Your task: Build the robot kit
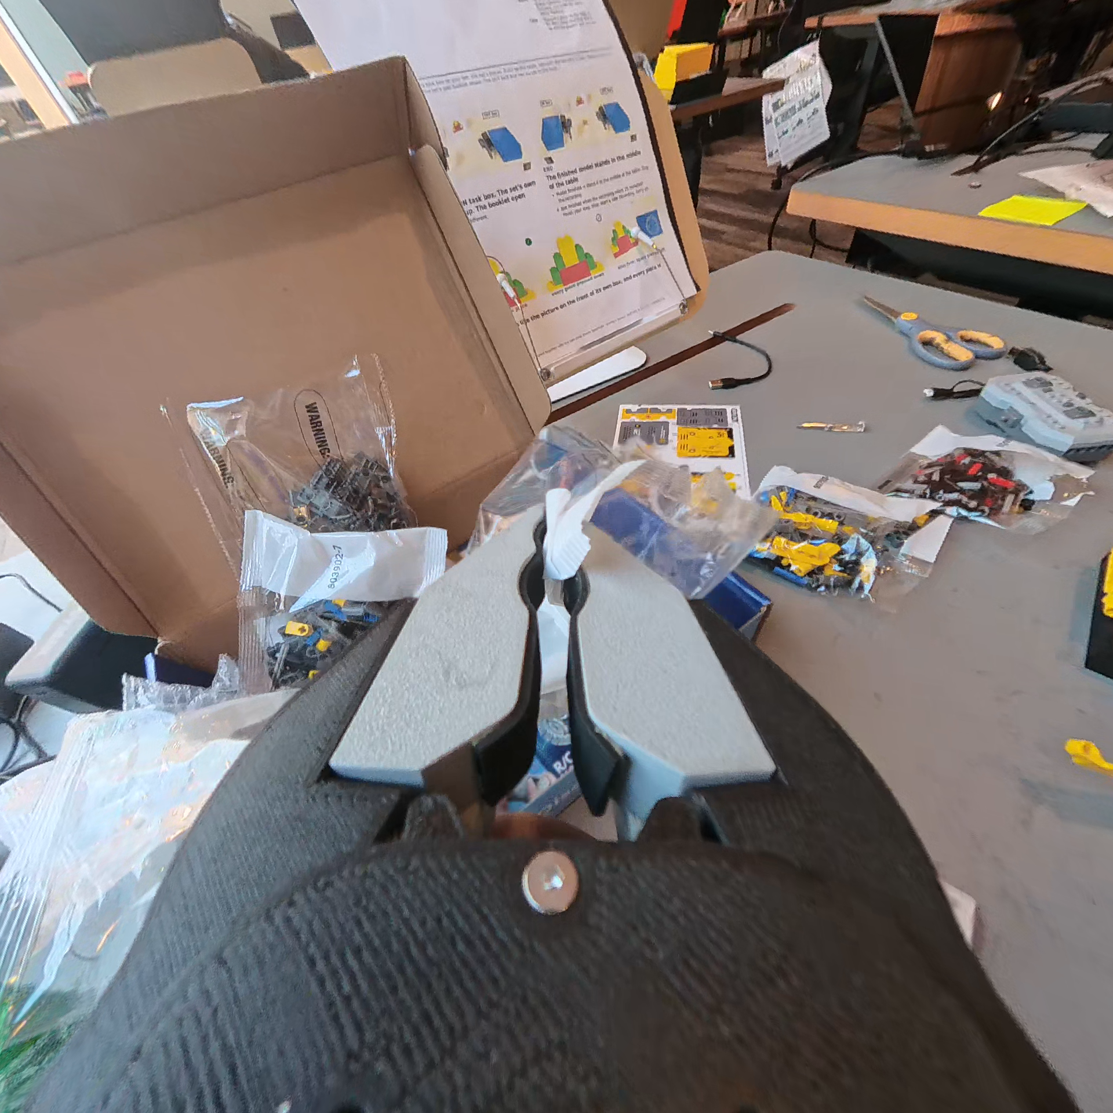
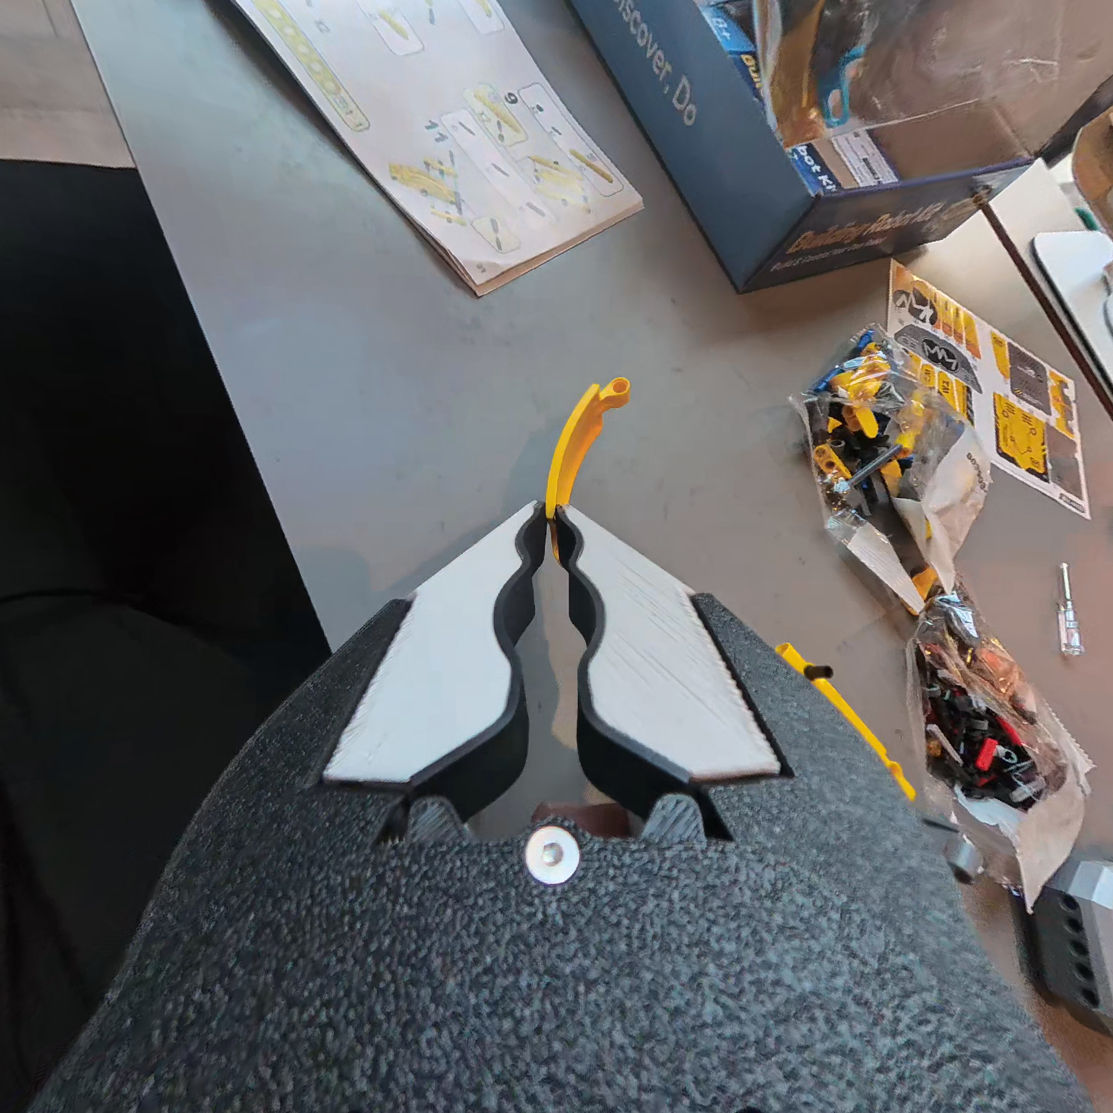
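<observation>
Left gripper point(image 1: 557, 545): its jaws are pressing together on the white edge of a clear plastic bag point(image 1: 656, 512), which is hanging lifted just in front of the open cardboard box point(image 1: 253, 253).
Lifted bag: it is showing yellow bits through the film, and it is hovering over a dark blue kit box point(image 1: 732, 593) lying just right of the cardboard box.
Right gripper point(image 2: 551, 518): its fingertips are pinching the lower end of a curved yellow piece point(image 2: 575, 442), which is standing up out of the tips with its round-holed end free, clear of the grey table point(image 2: 373, 373).
Inside the cardboard box: two sealed bags are leaning there, one of dark grey parts point(image 1: 337, 464) at the back and one with a white top point(image 1: 325, 590) nearer the front edge.
Right of the cardboard box: a sticker sheet point(image 1: 686, 433), a bag of yellow and black parts point(image 1: 825, 542) and a bag of red and black parts point(image 1: 982, 476) are lying on the table; scissors point(image 1: 939, 343) and a grey battery unit point(image 1: 1048, 415) are sitting farther off.
Behind the cardboard box: a printed instruction sheet in a stand point(image 1: 560, 199) is propped upright.
Near the right gripper: an open booklet point(image 2: 445, 138) is lying ahead, and a straight yellow strip point(image 2: 843, 717) is resting on the table just beside its right finger.
Progress: several bags are lying out of the cardboard box, two are waiting inside, and loose yellow pieces are out; no built model is showing.
</observation>
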Action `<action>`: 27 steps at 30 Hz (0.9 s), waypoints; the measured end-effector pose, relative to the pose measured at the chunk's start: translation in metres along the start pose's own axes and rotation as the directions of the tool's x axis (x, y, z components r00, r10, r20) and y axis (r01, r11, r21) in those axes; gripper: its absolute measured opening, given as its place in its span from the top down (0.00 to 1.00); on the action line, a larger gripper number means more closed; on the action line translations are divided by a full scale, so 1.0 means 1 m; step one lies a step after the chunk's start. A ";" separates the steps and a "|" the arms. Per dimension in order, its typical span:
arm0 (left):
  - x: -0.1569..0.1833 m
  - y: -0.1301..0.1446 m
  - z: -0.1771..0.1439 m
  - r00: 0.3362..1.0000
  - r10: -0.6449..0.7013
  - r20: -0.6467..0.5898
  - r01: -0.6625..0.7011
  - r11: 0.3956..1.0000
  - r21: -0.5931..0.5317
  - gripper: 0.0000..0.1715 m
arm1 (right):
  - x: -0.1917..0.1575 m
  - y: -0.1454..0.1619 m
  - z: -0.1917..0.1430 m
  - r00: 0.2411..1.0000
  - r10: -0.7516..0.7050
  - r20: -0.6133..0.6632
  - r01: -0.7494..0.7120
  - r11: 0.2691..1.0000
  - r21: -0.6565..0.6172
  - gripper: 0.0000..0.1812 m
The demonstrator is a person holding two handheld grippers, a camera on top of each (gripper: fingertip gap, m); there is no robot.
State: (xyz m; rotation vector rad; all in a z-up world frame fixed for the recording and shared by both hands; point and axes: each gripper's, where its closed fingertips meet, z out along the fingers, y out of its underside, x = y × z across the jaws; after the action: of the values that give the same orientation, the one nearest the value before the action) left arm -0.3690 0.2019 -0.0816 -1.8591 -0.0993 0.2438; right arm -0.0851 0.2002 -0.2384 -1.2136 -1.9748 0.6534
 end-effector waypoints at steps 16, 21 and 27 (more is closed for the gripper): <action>-0.010 0.045 -0.040 0.977 -0.148 0.154 0.172 0.973 -0.156 0.72 | 0.017 -0.011 -0.026 0.986 0.164 0.012 -0.165 0.982 0.087 0.86; -0.007 0.055 -0.061 0.962 -0.188 0.199 0.212 0.972 -0.106 0.66 | 0.050 -0.004 -0.057 0.966 0.255 -0.054 -0.242 0.955 0.170 0.88; 0.044 0.043 -0.096 0.974 -0.173 0.143 0.170 0.985 0.035 0.77 | 0.092 0.018 -0.086 0.912 0.383 -0.150 -0.340 0.907 0.247 0.91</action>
State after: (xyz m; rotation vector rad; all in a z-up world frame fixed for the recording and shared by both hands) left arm -0.3078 0.1081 -0.1007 -1.7969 -0.3552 0.2587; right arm -0.0351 0.2951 -0.1700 -1.4624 -1.4833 0.8734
